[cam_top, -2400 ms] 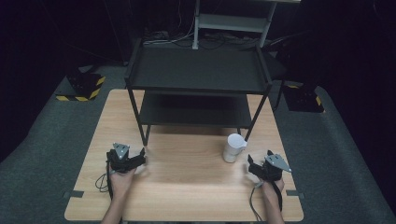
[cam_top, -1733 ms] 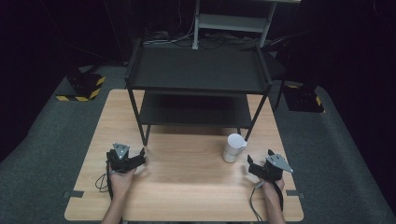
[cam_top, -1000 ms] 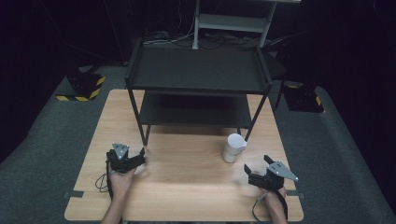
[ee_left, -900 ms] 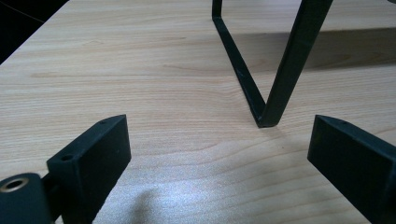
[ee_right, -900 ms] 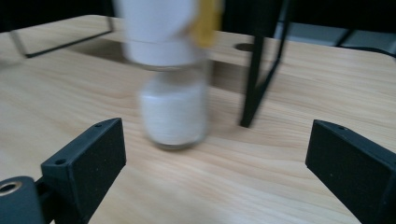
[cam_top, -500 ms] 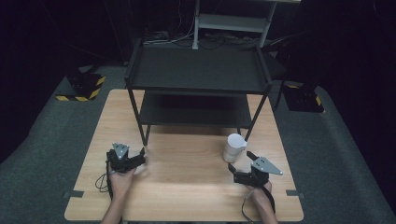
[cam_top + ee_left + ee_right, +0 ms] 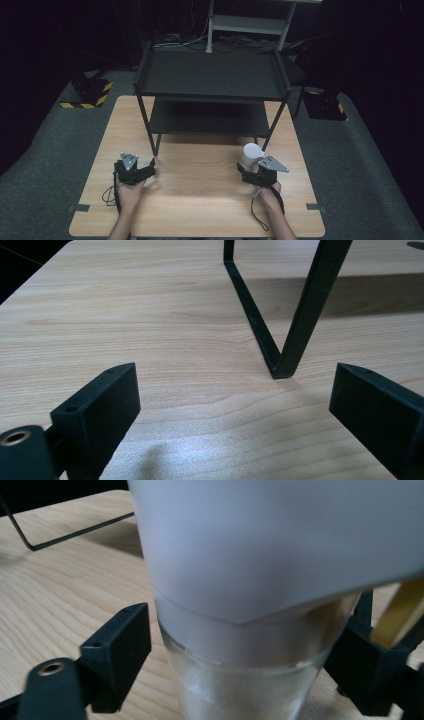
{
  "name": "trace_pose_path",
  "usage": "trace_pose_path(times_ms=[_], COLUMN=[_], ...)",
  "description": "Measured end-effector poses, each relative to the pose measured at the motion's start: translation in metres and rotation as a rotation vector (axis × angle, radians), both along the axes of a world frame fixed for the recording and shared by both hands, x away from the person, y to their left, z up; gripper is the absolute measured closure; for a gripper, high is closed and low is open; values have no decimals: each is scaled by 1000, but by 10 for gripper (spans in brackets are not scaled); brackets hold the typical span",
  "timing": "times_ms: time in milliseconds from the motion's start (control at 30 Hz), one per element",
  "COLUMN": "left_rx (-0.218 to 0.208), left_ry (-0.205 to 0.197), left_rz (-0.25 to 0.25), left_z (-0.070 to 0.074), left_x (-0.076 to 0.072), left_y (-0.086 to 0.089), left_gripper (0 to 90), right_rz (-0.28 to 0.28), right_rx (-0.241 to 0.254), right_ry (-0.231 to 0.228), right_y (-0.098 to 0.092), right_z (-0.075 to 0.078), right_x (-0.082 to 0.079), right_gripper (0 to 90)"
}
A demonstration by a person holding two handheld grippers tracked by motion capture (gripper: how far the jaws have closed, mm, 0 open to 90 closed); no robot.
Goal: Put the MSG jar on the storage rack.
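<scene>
A white cup [image 7: 250, 153] with a clear glass-like lower part stands upright on the wooden table [image 7: 200, 205], just in front of the rack's right front leg. My right gripper [image 7: 248, 172] is right at it. In the right gripper view the cup [image 7: 270, 555] sits between the two black jaws of the right gripper [image 7: 245, 667], which stand open on either side with small gaps. My left gripper [image 7: 146, 171] rests low at the table's left front. The left gripper [image 7: 235, 405] is open with bare wood between its jaws, facing a rack leg [image 7: 305, 315].
A black two-tier metal rack [image 7: 210, 75] stands on the far half of the table, its legs near both grippers. Bare wood lies between the two hands. Black-and-yellow striped blocks [image 7: 87, 95] sit on the floor to the left.
My right gripper has moved left and forward from near the table's right edge up to the white cup, and its jaws now flank it. The left gripper has stayed put.
</scene>
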State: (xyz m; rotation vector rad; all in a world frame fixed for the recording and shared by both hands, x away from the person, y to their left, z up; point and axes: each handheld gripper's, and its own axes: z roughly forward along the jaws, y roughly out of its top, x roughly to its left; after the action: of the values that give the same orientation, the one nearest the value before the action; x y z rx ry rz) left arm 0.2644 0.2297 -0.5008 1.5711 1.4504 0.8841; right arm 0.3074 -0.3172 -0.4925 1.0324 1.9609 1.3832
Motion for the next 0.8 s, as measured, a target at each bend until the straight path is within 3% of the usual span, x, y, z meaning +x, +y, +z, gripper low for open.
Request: trace_pose_path(times_ms=[200, 800], left_rx=[-2, 2], left_ry=[-2, -1], left_rz=[-5, -5], left_z=[0, 0], left_x=[0, 0], left_y=[1, 0], left_gripper=[64, 64], right_rz=[-27, -46], right_rx=[-3, -12], right_ry=[-26, -20], right_y=[2, 7], right_z=[-2, 2], right_x=[-5, -10], right_gripper=[297, 307])
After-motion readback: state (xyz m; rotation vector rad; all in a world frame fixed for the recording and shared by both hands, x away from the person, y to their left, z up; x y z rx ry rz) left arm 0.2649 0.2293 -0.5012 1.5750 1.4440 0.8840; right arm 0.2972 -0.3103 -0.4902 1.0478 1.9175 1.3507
